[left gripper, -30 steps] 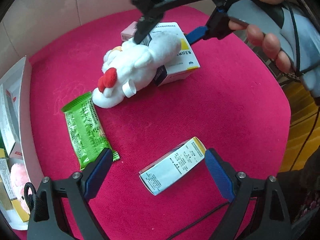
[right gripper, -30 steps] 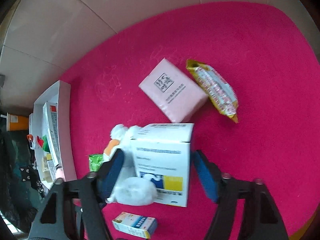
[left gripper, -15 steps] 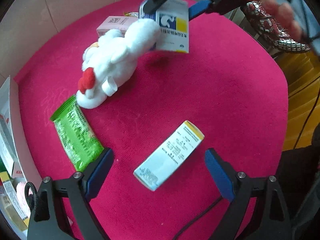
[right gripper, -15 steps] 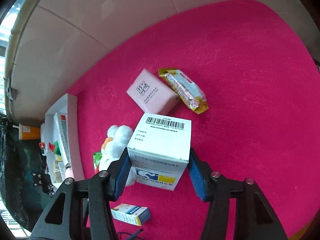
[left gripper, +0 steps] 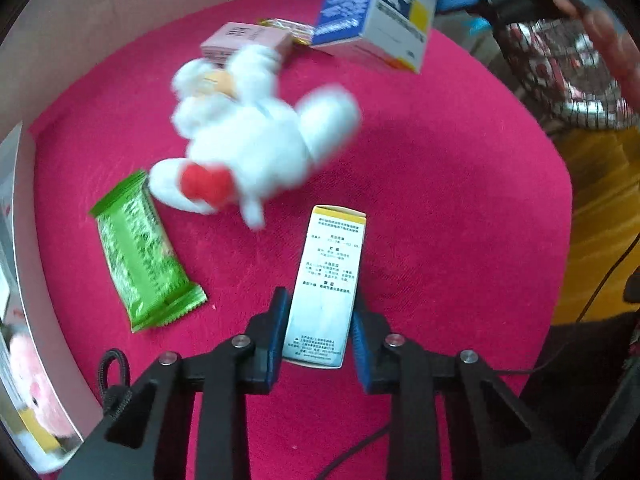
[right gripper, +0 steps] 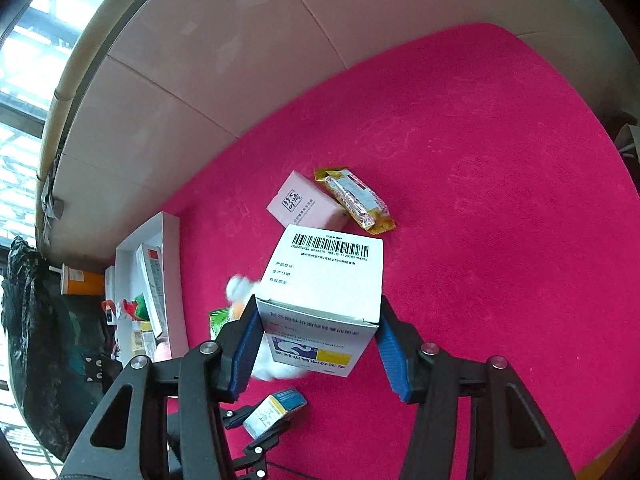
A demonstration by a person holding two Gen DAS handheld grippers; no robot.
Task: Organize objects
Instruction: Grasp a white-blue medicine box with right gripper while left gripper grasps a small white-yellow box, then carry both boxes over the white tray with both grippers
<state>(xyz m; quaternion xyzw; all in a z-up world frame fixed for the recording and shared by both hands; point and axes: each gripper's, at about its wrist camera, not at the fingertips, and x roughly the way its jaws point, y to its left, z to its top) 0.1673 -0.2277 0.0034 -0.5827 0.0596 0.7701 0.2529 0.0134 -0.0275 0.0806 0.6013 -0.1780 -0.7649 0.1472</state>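
Magenta cloth, both my tongs loaded with cartons.
Largest first: cloth spread over a rounded surface, pale wall panels behind; white storage tray at its left edge, holding packets and a pink soft toy. White plush toy with red bow, lying mid-cloth, blurred. Big white carton with barcode top and blue-yellow front, clamped between my right tongs' blue pads, held up off the cloth. Pink box flat on the cloth at the far side, gold snack packet just beside it. Green snack packet flat, near the plush toy's foot. Slim white carton with yellow end, pinched at its near end by my left tongs, pointing away from me.
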